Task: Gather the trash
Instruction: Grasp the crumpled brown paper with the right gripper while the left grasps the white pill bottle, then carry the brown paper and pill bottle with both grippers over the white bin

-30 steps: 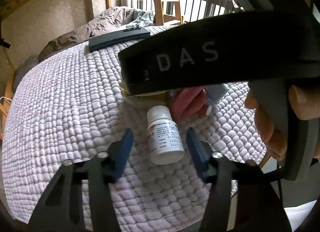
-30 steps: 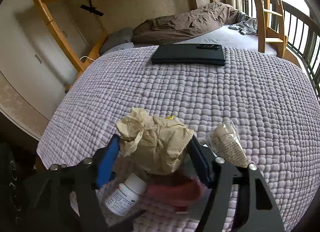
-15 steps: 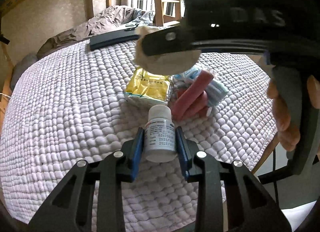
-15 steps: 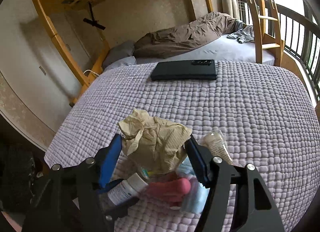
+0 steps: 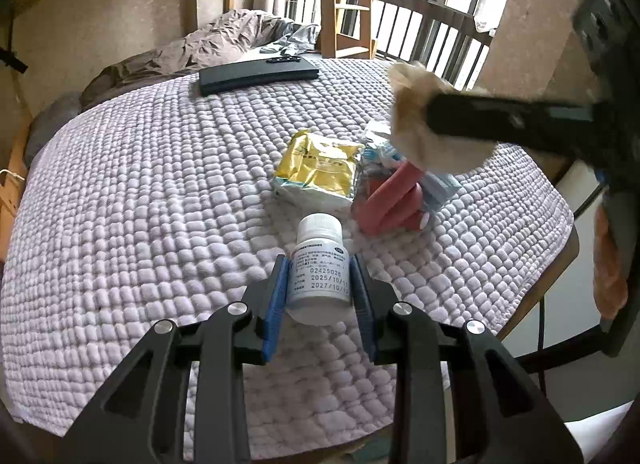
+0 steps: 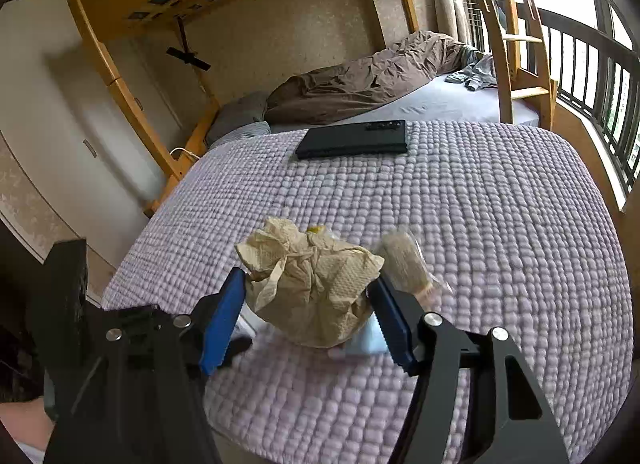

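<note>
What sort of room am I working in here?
Most likely a bedroom: a wooden bunk bed with a ladder, a rumpled brown duvet on its mattress, and a quilted lilac cover under the trash.

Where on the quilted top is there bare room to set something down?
The quilt lies bare between the black case and the yellow packet, and along its left side. It is crowded by the packet, pink tubes and pill bottle.

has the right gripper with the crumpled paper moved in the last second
Yes. In the left wrist view the right gripper holding the crumpled paper went from covering the yellow packet to up and right of it, off the trash pile.
</note>
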Available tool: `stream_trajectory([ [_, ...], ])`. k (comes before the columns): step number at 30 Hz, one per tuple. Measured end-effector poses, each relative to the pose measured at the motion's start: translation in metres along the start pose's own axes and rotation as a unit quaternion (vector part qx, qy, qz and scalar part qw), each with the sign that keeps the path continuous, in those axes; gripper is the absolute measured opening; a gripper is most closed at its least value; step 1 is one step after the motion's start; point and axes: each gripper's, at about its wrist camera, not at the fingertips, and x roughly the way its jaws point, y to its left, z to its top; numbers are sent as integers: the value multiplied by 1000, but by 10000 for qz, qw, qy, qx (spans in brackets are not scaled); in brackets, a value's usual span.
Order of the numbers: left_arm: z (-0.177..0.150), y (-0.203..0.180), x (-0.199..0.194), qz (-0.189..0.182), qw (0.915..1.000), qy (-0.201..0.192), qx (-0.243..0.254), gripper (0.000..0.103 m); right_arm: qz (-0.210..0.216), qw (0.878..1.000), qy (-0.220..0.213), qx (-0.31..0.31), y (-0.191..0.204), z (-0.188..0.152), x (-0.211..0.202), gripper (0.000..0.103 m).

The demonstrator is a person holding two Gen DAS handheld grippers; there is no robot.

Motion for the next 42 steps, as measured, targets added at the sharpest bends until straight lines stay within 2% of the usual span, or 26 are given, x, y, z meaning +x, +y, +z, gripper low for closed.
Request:
stream_trajectory([
  [19, -33, 4, -56, -41, 9997, -58, -226, 34, -9, 9990, 369, 260, -6, -59, -19, 55],
  [23, -41, 7, -65, -42, 9996, -45, -269, 34, -52, 9987, 479, 185, -4, -70, -19, 49],
  [32, -53, 5, -84, -7, 9995, -24, -329, 34, -106, 9980, 584, 192, 3, -87, -18, 47],
  [35, -55, 2, -91, -1, 9995, -23, -321, 34, -100, 9981, 587, 141, 7, -90, -21, 39],
  [42, -60, -2, -99, 30, 9995, 19, -316, 34, -121, 9976, 679, 100, 10, -97, -23, 39],
])
